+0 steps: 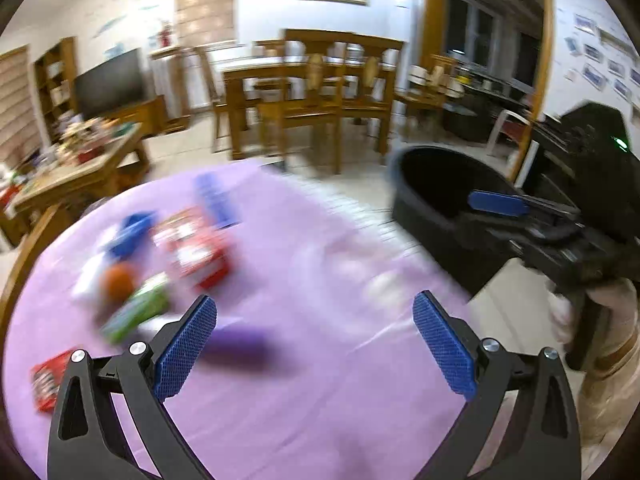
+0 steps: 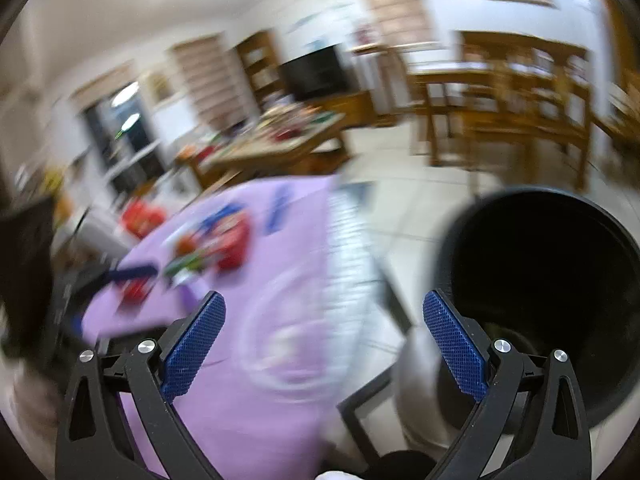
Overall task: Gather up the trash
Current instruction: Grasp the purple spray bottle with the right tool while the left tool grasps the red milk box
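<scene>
While both grippers' fingers (image 1: pixel 188 344) spread empty, the black bin (image 2: pixel 560 280) stands upright, mouth up.

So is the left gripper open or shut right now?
Open: the left gripper has its blue pads spread wide, with only the purple tablecloth between them.

Dining table (image 1: pixel 280 68), chairs (image 1: pixel 316 108), television (image 1: pixel 110 82)

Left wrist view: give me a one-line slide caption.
Open left gripper over the purple tablecloth, blurred wrappers ahead, right gripper at the black bin.
</scene>
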A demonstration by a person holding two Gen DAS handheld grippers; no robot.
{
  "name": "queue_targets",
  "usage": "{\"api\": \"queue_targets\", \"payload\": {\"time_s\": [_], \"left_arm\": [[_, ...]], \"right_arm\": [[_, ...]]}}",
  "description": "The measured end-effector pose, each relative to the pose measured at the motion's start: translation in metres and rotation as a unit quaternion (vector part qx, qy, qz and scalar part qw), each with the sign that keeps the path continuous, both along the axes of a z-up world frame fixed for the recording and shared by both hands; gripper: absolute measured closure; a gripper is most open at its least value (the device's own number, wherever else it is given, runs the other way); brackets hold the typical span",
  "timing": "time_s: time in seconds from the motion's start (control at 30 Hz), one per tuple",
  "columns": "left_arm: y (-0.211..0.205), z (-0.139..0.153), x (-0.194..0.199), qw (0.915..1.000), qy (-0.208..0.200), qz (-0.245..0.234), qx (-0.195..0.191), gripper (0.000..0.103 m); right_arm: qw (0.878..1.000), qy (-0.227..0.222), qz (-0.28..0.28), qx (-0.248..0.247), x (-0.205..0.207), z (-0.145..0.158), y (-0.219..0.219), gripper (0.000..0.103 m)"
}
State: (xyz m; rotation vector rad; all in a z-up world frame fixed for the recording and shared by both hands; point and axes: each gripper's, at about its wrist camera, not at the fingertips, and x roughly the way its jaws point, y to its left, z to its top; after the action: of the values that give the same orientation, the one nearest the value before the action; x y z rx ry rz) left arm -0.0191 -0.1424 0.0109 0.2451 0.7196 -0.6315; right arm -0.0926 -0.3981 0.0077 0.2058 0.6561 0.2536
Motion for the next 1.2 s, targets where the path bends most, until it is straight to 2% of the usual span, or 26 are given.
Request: {"api": "queue_targets", "payload": {"time_s": [0.13, 0.23, 0.27, 0.37, 0.47, 0.5, 0.57, 0.7, 0.8, 0.87, 0.93, 1.07, 1.2], "left_arm": [[0.072, -0.003, 0.017, 0.9989, -0.003, 0.045, 0.011, 0.005], [0.118, -0.012, 0.037, 0.9973, 0.008, 0.061, 0.039, 0.005], [0.132, -0.018, 0.047, 0.9965, 0.019, 0.060, 0.055, 0.005], [0.150, -0.034, 0.065, 0.9933, 0.041, 0.044, 0.099, 0.005], [0.154, -0.038, 0.071, 0.9920, 0.028, 0.024, 0.120, 0.005], [0.155, -0.036, 0.074, 0.9925, 0.028, 0.015, 0.118, 0.005], [0.154, -0.034, 0.078, 0.9930, 0.030, 0.000, 0.114, 0.005], [0.154, -0.038, 0.078, 0.9927, 0.024, -0.011, 0.118, 0.005], [0.158, -0.047, 0.075, 0.9928, 0.044, -0.023, 0.109, 0.006], [0.158, -0.056, 0.073, 0.9909, 0.064, -0.028, 0.115, 0.012], [0.164, -0.055, 0.074, 0.9923, 0.072, -0.019, 0.099, 0.016], [0.179, -0.053, 0.078, 0.9932, 0.088, 0.029, 0.069, 0.016], [0.186, -0.043, 0.074, 0.9948, 0.086, 0.050, 0.019, 0.016]], "right_arm": [[0.994, 0.007, 0.103, -0.027, 0.014, 0.002, 0.070, 0.013], [0.989, 0.016, 0.139, -0.040, 0.029, 0.003, 0.107, 0.015], [0.987, 0.020, 0.152, -0.047, 0.036, -0.001, 0.119, 0.019], [0.982, 0.048, 0.173, -0.063, 0.058, -0.013, 0.150, 0.026], [0.977, 0.072, 0.176, -0.101, 0.077, -0.028, 0.171, 0.030], [0.975, 0.075, 0.176, -0.110, 0.080, -0.032, 0.172, 0.031], [0.972, 0.088, 0.182, -0.118, 0.086, -0.041, 0.180, 0.040], [0.967, 0.101, 0.197, -0.124, 0.095, -0.050, 0.190, 0.051], [0.965, 0.103, 0.199, -0.137, 0.094, -0.052, 0.198, 0.059], [0.964, 0.105, 0.200, -0.143, 0.093, -0.052, 0.199, 0.064], [0.963, 0.104, 0.196, -0.154, 0.093, -0.053, 0.202, 0.071], [0.964, 0.104, 0.191, -0.151, 0.093, -0.053, 0.202, 0.072], [0.970, 0.101, 0.184, -0.125, 0.091, -0.051, 0.201, 0.078]]}}
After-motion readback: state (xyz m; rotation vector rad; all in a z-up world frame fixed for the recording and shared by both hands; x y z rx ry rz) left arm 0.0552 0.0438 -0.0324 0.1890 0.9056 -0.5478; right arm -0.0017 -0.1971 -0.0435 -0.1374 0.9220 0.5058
